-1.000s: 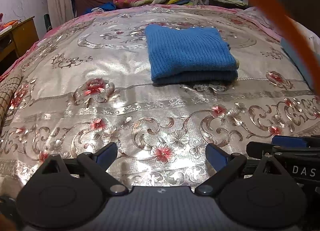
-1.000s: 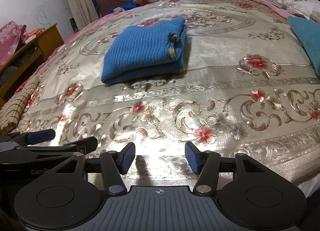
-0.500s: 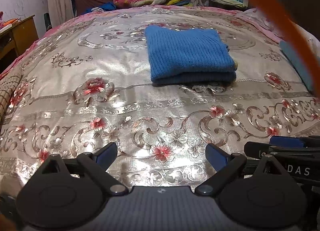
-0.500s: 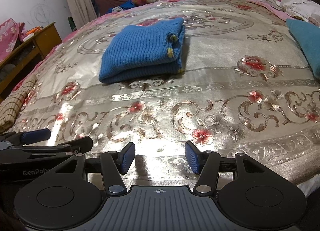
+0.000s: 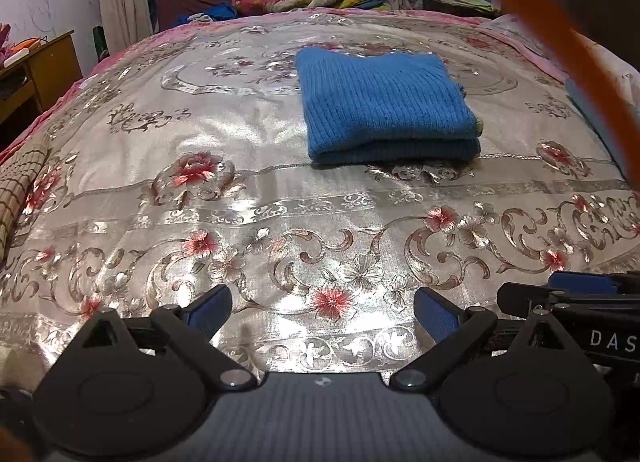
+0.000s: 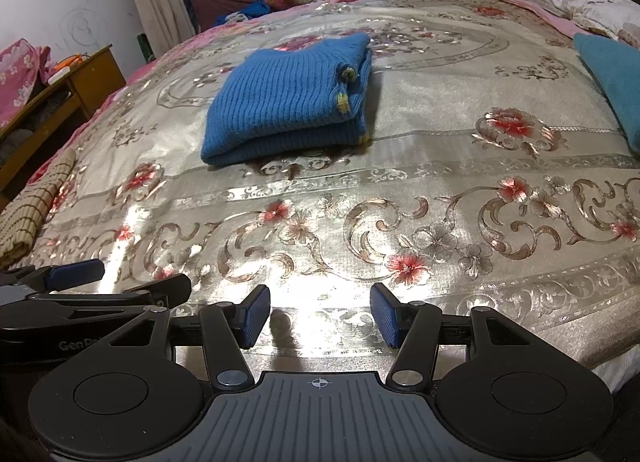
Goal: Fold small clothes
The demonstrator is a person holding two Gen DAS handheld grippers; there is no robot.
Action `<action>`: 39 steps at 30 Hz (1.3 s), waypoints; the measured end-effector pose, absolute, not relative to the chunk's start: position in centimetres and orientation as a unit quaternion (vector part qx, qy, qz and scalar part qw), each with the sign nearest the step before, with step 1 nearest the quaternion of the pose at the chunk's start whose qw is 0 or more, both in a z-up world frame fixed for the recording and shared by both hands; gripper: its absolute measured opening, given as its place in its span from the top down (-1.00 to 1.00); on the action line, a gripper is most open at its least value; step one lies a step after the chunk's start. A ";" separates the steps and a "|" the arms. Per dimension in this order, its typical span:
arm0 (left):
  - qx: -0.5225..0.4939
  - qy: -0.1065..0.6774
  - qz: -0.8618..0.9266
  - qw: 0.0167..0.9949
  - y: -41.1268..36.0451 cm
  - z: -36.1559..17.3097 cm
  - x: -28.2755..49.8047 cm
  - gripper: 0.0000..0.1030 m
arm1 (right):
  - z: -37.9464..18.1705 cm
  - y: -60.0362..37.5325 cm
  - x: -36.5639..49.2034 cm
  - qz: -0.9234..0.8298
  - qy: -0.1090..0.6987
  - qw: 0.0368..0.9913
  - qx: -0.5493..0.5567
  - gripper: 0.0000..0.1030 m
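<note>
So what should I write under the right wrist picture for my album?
Folded blue knitted sweater resting on the shiny flowered bedspread, with the right gripper waiting near the bed's edge, jaws open and empty.

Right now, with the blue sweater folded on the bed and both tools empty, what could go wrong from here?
1. The blue sweater shows loose layers at its right edge; a grab there may undo the fold.
2. The bedspread looks shiny and smooth, so the sweater might slide if pushed.
3. The left tool and the right tool, both open, sit close side by side near the bed's edge and could bump.
</note>
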State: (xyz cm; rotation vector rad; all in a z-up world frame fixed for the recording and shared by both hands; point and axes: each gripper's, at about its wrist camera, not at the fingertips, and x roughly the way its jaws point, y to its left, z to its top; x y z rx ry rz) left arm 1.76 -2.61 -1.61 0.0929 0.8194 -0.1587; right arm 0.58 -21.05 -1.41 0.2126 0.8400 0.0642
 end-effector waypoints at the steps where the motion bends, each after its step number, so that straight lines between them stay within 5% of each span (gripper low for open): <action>1: 0.046 0.397 -0.077 0.913 -2.6 -1.6 1.8 -0.99 | -1.4 -21.1 0.6 0.031 0.407 0.907 0.104 -0.07; 39: 0.056 0.391 -0.072 0.916 -2.8 -1.5 1.5 -0.98 | -1.4 -21.1 0.6 0.031 0.407 0.907 0.104 -0.07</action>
